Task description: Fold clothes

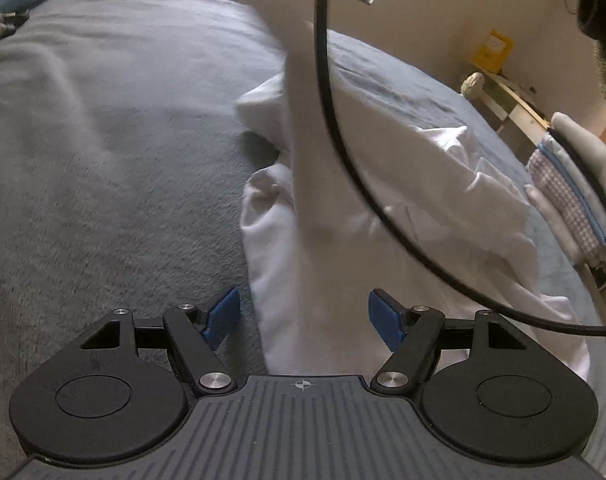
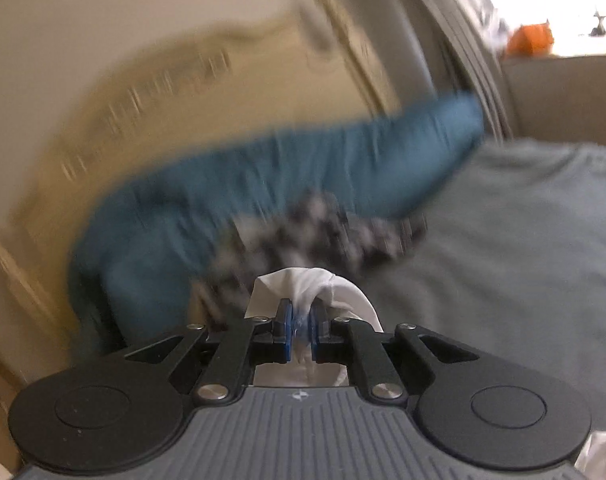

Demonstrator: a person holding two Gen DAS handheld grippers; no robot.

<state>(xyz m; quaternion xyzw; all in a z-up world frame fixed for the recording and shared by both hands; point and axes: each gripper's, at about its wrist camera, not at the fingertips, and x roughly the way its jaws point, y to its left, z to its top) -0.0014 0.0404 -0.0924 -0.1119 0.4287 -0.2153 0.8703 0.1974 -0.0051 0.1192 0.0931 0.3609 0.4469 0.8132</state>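
Right claw (image 2: 299, 330) is clamped on a bunch of white cloth (image 2: 303, 280). Left claw (image 1: 304, 318) stands apart, empty, over the cloth (image 1: 423, 184), which lies crumpled on the grey bed (image 1: 103, 160), one strip raised.

Bedcover: plain grey fuzzy blanket (image 1: 103, 140)
Garment: crumpled white cotton cloth (image 1: 403, 184), unpatterned
Gripper pads: blue rubber fingertips (image 1: 223, 318) on black arms
Pillow, far: solid teal fabric cushion (image 2: 303, 168)
Beside pillow: black-and-white checked cloth (image 2: 323, 232)
Stack, right: lilac gingham folded textile (image 1: 559, 188); blue-edged
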